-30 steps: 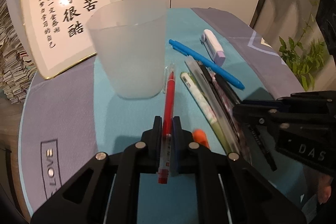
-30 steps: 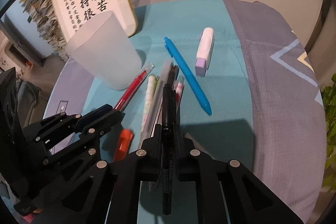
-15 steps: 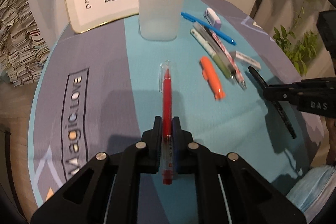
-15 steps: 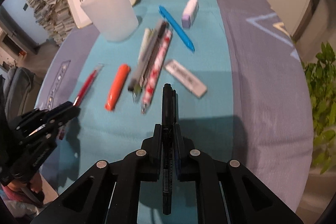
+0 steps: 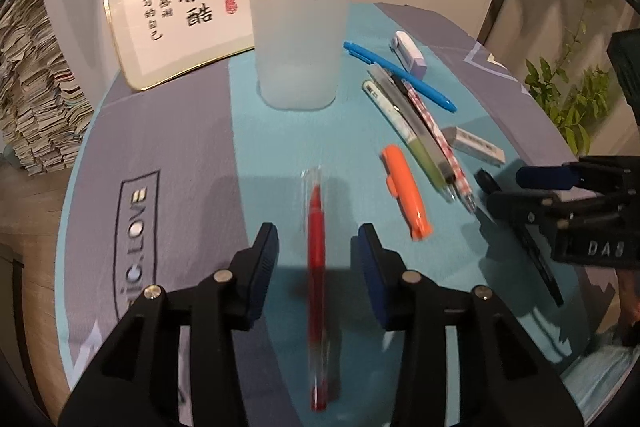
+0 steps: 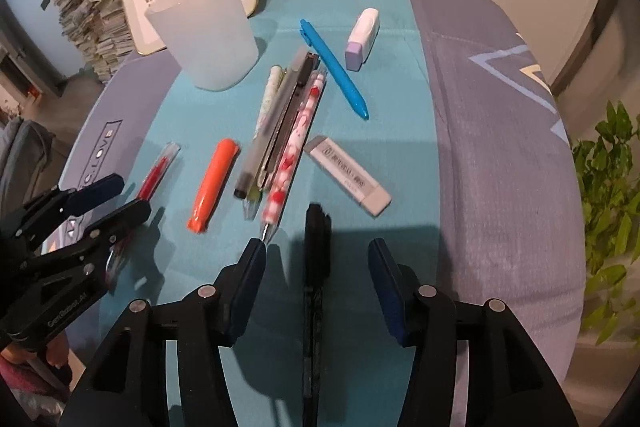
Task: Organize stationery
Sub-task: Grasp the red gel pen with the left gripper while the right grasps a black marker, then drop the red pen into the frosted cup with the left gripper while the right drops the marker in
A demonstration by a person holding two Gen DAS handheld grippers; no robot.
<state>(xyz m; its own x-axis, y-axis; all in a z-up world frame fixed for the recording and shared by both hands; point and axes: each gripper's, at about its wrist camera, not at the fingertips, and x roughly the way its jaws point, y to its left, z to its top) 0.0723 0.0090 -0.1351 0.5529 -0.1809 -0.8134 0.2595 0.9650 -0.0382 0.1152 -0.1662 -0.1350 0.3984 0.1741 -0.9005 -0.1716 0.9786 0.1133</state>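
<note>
1. The left tongs [image 5: 315, 235] are seen with jaws parting; the red pen [image 5: 316, 227] lies between them on the bench [image 5: 192, 187], clear of both pads, apparently released.
2. The right tongs [image 6: 316, 259] are likewise opening, with the black pen [image 6: 316, 239] between the jaws and untouched by the pads.
3. Both pens are judged to have been laid down short of the frosted cup [image 5: 298, 43], which stands upright and well apart.
4. The remaining pens, the orange marker [image 6: 214, 185] and the eraser [image 6: 347, 180] are left loose near the cup, unsorted.
5. The black pen is blurred, and its lower end is cut off by the tongs' frame.
6. The cup's contents cannot be made out through its frosted wall.
</note>
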